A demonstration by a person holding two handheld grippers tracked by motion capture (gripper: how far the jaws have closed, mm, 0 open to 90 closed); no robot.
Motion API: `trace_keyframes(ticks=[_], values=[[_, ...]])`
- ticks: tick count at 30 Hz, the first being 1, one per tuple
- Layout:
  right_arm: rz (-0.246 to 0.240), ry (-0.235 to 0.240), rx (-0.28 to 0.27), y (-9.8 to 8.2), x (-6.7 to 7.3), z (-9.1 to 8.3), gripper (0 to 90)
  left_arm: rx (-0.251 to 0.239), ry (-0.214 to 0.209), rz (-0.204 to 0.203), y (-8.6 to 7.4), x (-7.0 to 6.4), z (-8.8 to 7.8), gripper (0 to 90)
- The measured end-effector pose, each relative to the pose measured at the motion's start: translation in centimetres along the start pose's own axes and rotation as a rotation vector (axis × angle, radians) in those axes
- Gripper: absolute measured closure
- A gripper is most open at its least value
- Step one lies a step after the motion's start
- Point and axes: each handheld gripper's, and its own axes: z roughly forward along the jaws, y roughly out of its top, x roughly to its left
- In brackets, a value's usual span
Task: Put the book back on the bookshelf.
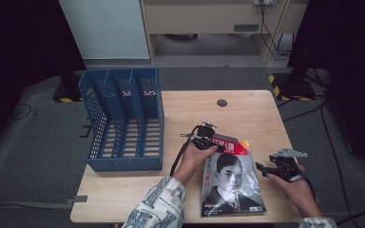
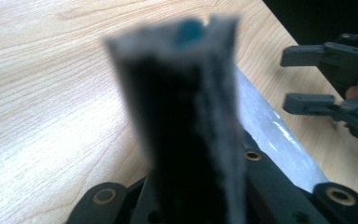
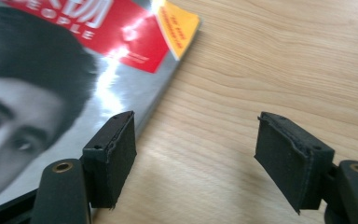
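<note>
The magazine [image 1: 231, 178] lies flat, cover up, near the bench's [image 1: 247, 114] front edge toward its right corner, probably so that an edge can be pinched and lifted toward the blue file rack [image 1: 123, 118] standing on the left side. The left gripper [image 1: 205, 138] sits at the magazine's far left corner with its jaws clenched together, seemingly nipping that corner. The right gripper [image 1: 261, 168] waits just beside the right edge, its jaws released and holding nothing, ready to steady the cover.

left gripper [image 2: 186, 116] blurred, magazine [image 2: 270, 126] mostly hidden
</note>
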Motion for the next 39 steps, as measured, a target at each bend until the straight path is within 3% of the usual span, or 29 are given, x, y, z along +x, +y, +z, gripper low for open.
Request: trace_keyframes(ticks=[5,11,21,25,29,33,39], values=[[-0.014,-0.01,0.035,-0.3,0.2,0.8,29.4,-0.011,-0.031,-0.003,0.5,-0.1,-0.2,86.4],[-0.033,-0.034,0.012,-0.5,0.0,1.1,28.6,-0.025,-0.037,0.029,1.2,-1.1,-1.1,86.6],[-0.036,-0.044,-0.009,-0.8,0.5,1.2,27.5,-0.102,-0.024,0.012,2.8,-4.4,-5.4,86.7],[-0.037,-0.039,-0.007,-0.8,0.5,1.2,27.6,-0.132,-0.061,-0.028,3.0,-4.3,-6.6,86.7],[-0.044,-0.042,-0.011,-0.8,0.5,1.2,27.6,-0.149,-0.068,-0.031,3.3,-4.1,-7.8,86.7],[-0.043,-0.045,-0.012,-0.8,0.6,1.3,27.7,-0.173,-0.058,-0.025,3.5,-4.1,-9.1,86.7],[-0.039,-0.058,-0.011,-0.8,0.7,1.3,27.7,-0.201,-0.048,-0.047,3.4,-4.1,-10.5,86.7]])
